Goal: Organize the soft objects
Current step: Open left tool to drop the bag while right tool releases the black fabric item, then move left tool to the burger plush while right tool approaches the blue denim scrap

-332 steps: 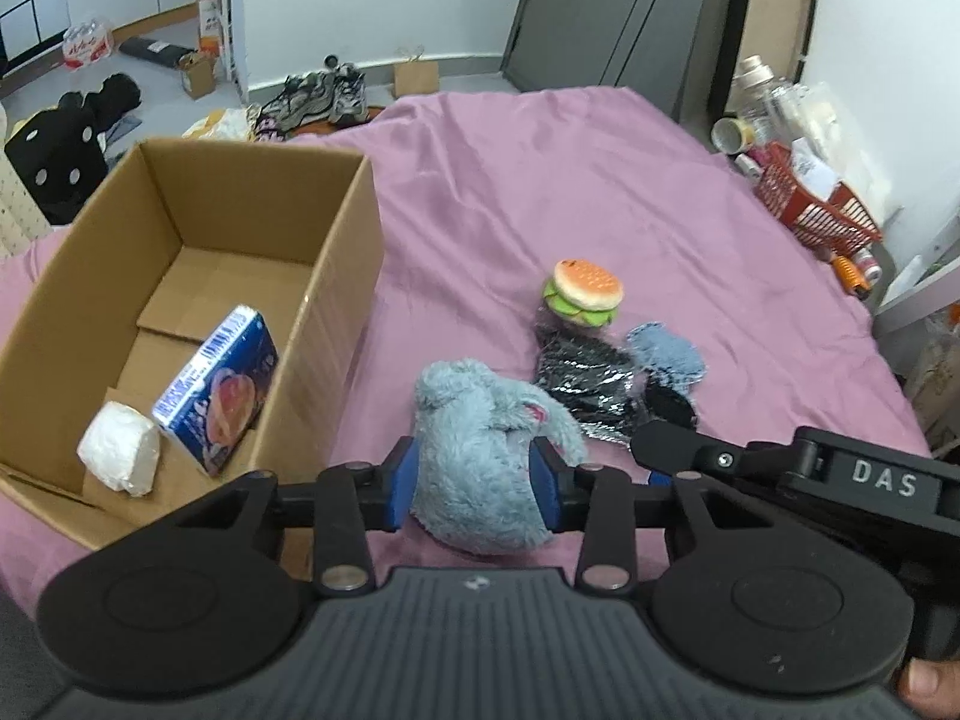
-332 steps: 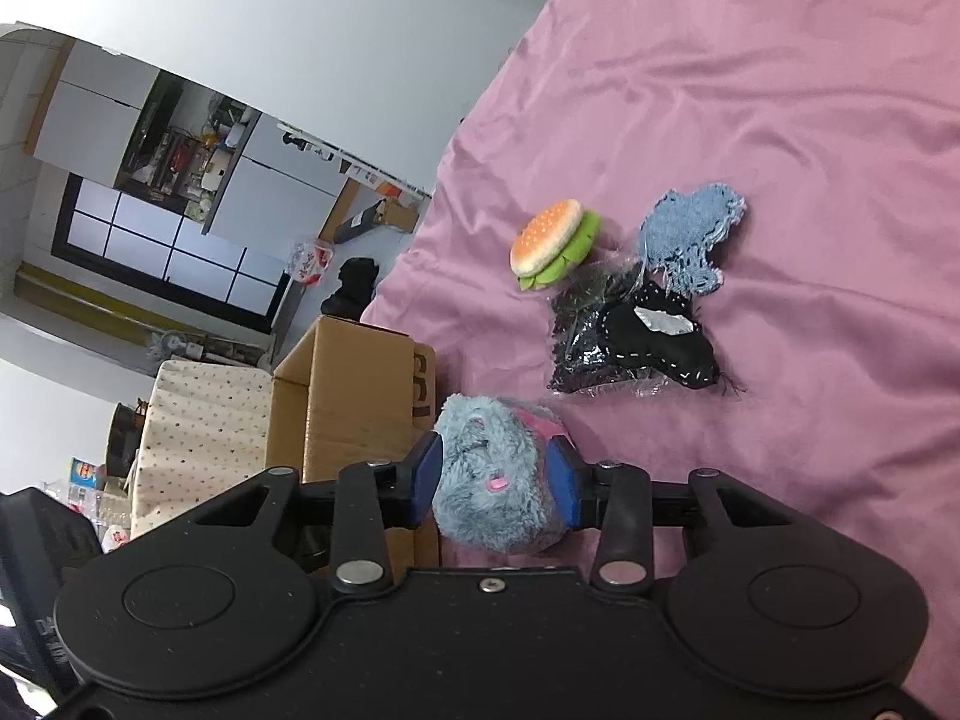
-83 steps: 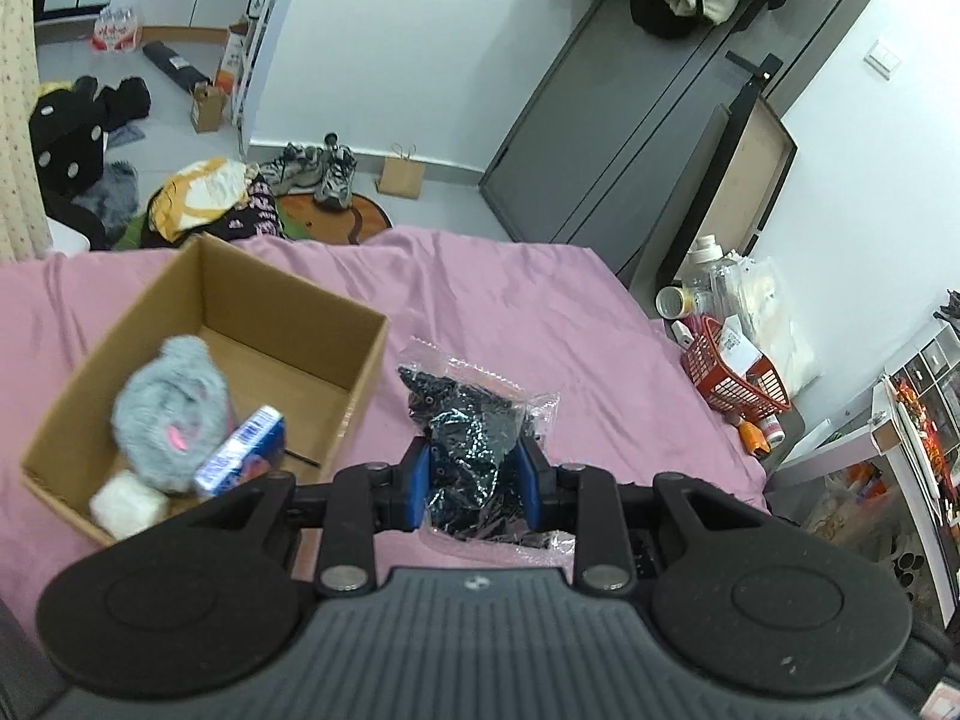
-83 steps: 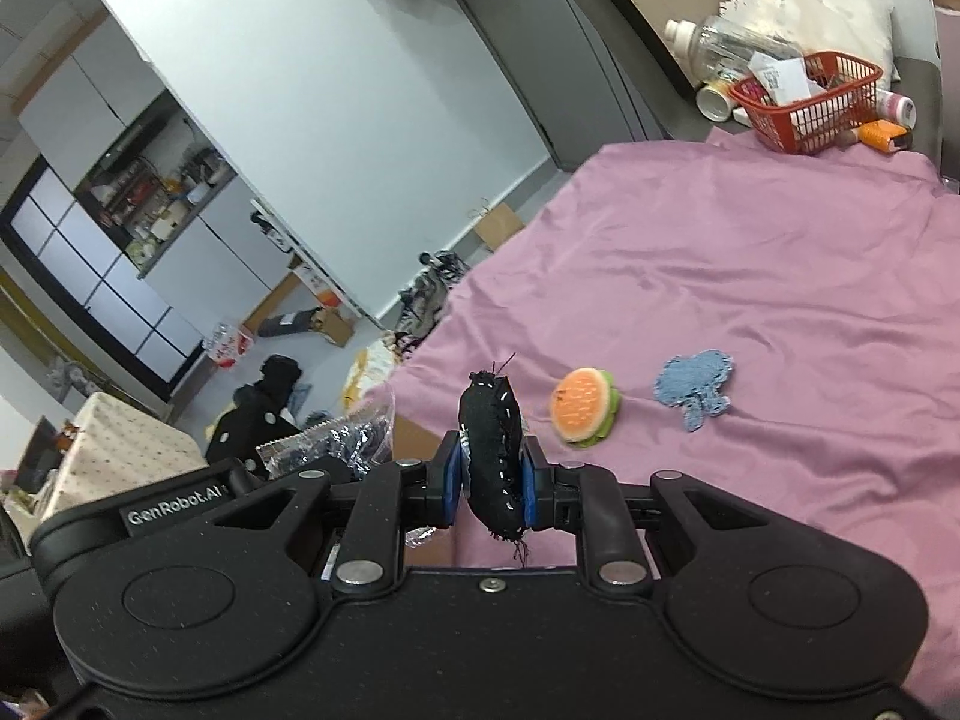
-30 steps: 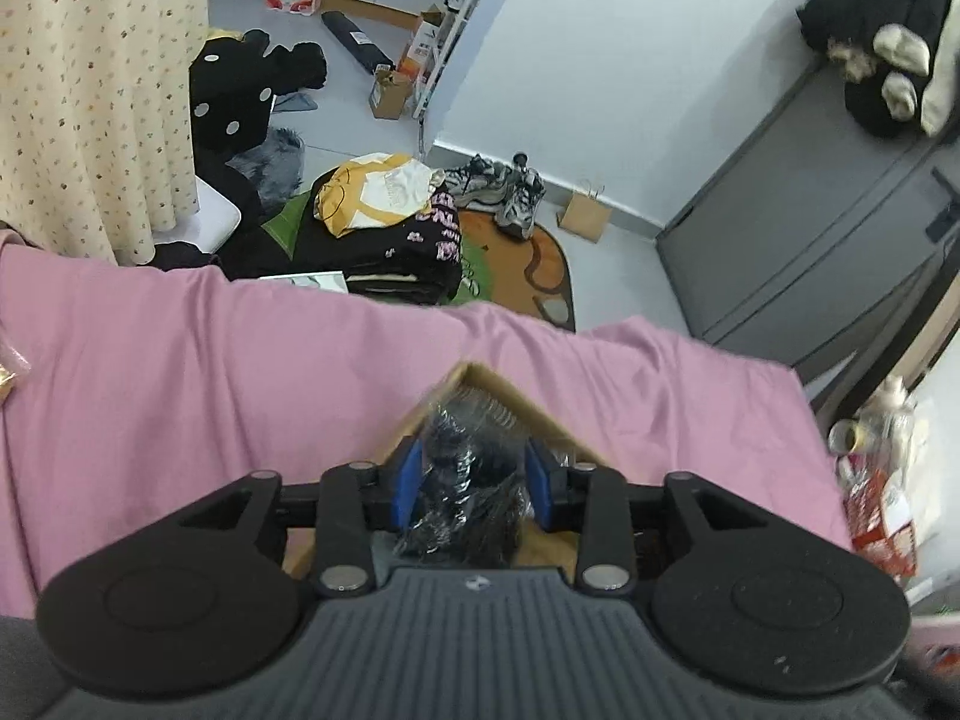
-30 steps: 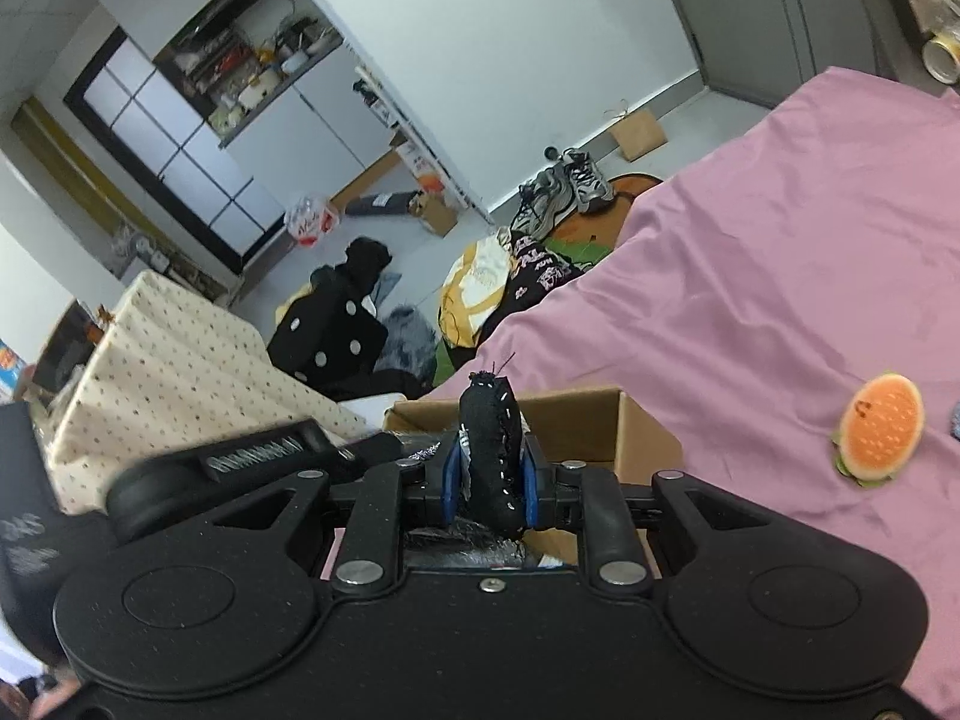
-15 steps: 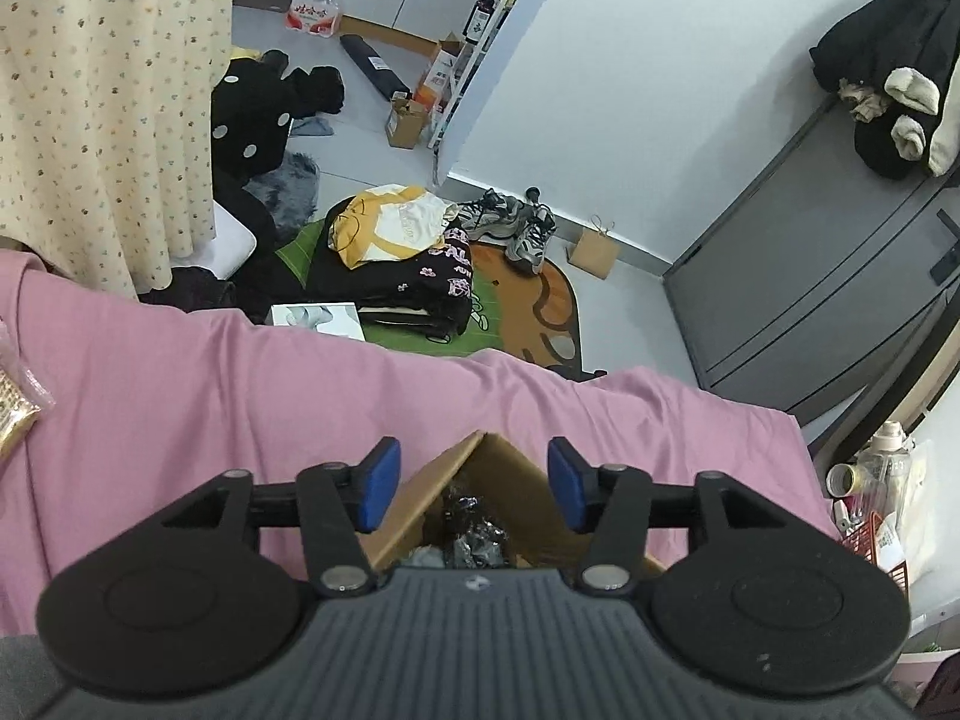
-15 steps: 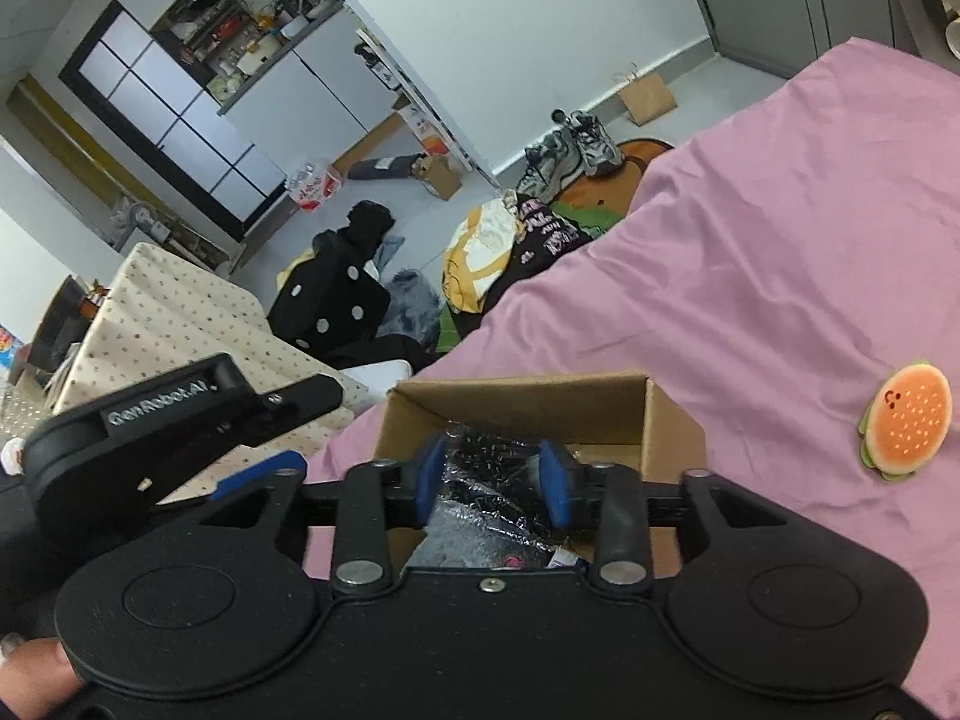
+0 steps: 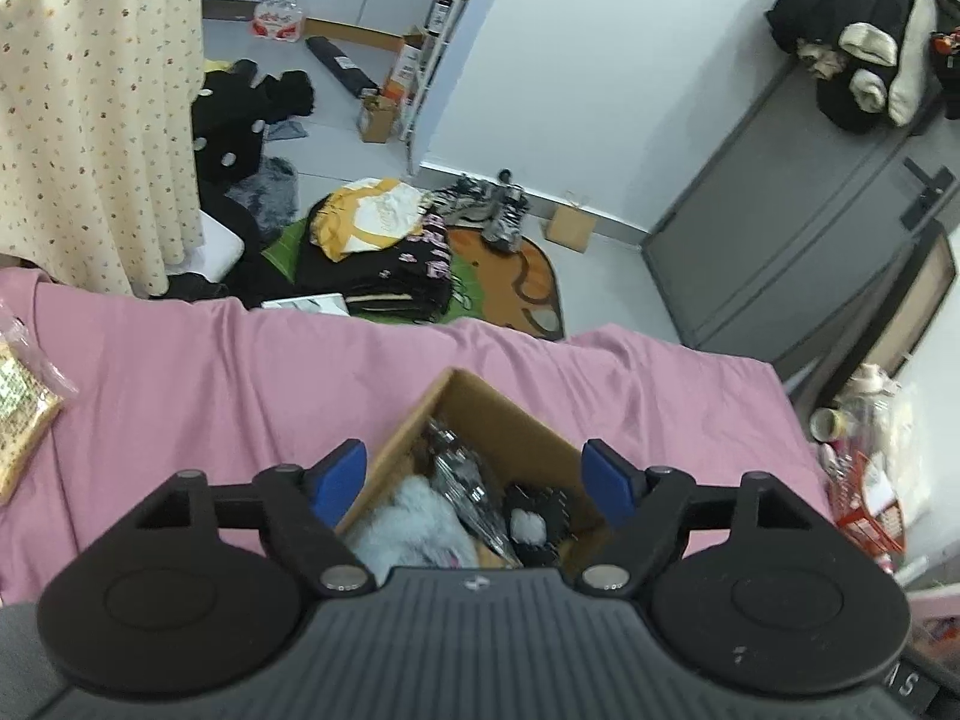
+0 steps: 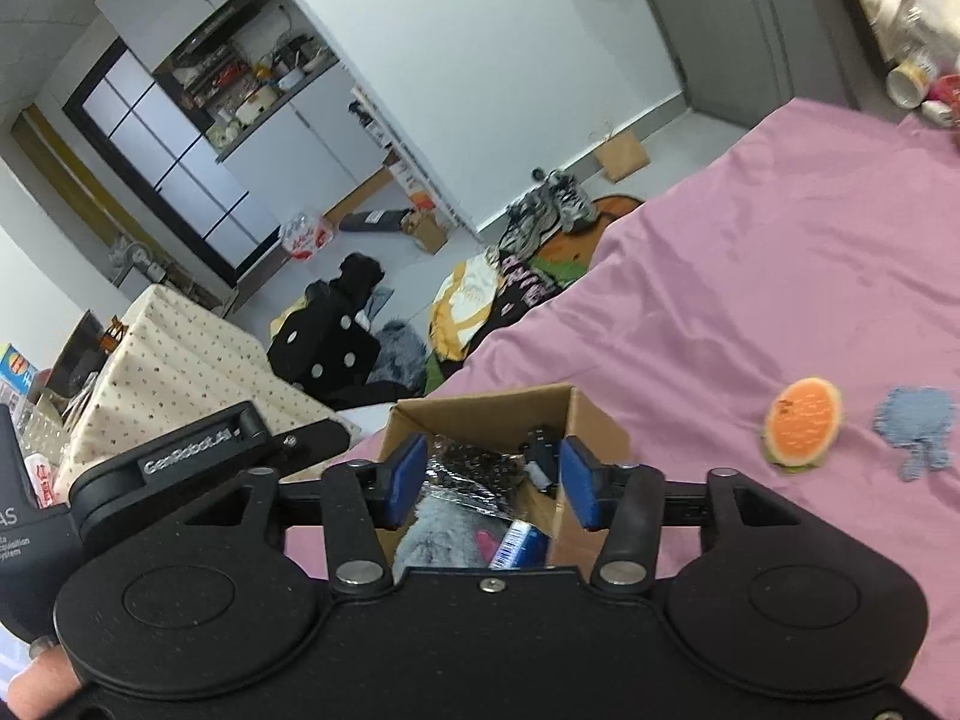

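Observation:
A cardboard box [image 9: 480, 402] [image 10: 480, 405] sits on the pink bed sheet [image 9: 210, 360]. Inside lie a grey plush toy [image 9: 405, 525] [image 10: 441, 531], a crinkly clear bag of black items [image 9: 462, 480] [image 10: 474, 471], a black stitched toy [image 9: 534, 516] [image 10: 540, 450] and a blue carton [image 10: 519, 543]. My left gripper [image 9: 480, 474] hangs open above the box with nothing in it. My right gripper [image 10: 492, 480] is open over the box too. A burger plush [image 10: 804, 423] and a blue knitted piece [image 10: 915, 426] lie on the sheet to the right.
A snack packet [image 9: 21, 396] lies at the sheet's left edge. Clothes [image 9: 378, 252], shoes [image 9: 492, 213] and a dotted tablecloth [image 9: 90, 102] are on the floor side beyond the bed. A red basket [image 9: 870, 498] stands at the right. The left gripper's body [image 10: 198, 444] shows beside mine.
Both grippers let go over the box: the bag and the black stitched toy now lie inside. The jaws have spread wider since half a second ago.

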`<state>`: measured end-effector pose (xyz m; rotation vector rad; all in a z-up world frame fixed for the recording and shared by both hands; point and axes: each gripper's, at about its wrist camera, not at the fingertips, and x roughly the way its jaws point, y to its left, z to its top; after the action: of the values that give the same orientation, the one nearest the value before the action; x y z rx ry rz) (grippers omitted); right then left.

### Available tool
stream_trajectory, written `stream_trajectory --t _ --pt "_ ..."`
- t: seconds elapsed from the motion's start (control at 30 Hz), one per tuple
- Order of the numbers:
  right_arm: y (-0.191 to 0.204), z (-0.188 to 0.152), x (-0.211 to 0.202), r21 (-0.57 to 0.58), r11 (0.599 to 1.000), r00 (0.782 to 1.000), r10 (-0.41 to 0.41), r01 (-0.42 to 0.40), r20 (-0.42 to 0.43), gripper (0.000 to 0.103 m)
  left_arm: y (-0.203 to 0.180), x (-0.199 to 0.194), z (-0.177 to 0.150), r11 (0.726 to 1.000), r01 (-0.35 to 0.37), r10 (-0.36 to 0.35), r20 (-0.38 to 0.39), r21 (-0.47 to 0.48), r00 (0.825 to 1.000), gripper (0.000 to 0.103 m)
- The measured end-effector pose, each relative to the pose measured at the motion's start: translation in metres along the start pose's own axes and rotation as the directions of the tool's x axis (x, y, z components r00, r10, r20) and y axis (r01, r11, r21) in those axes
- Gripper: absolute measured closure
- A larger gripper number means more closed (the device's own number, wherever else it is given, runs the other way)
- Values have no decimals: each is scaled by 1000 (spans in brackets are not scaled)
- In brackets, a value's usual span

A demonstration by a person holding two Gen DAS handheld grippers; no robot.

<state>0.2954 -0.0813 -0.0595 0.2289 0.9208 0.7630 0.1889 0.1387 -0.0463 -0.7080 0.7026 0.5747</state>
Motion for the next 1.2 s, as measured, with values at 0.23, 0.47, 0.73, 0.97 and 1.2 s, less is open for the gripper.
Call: stream_trajectory --t 0.23,0.47,0.73,0.97,1.2 --pt "-5 -3 -39 -21 999 999 -33 34 40 30 -11 -39 -10 999 12 -14 36 46 999 17" --pt "-15 -7 -77 -27 999 998 -25 27 63 18 -24 -56 -24 988 42 -45 14 148 999 15" --pt "-36 -11 -108 -12 999 995 -47 48 85 3 -51 -71 -51 965 53 -53 -5 258 999 15" --pt "-58 -12 -127 6 997 992 -74 74 100 0 -68 -69 -70 955 53 -41 -45 292 998 15" --pt "-93 -9 -136 63 993 988 -102 95 113 0 -90 -68 -90 946 76 -69 -35 314 997 6"
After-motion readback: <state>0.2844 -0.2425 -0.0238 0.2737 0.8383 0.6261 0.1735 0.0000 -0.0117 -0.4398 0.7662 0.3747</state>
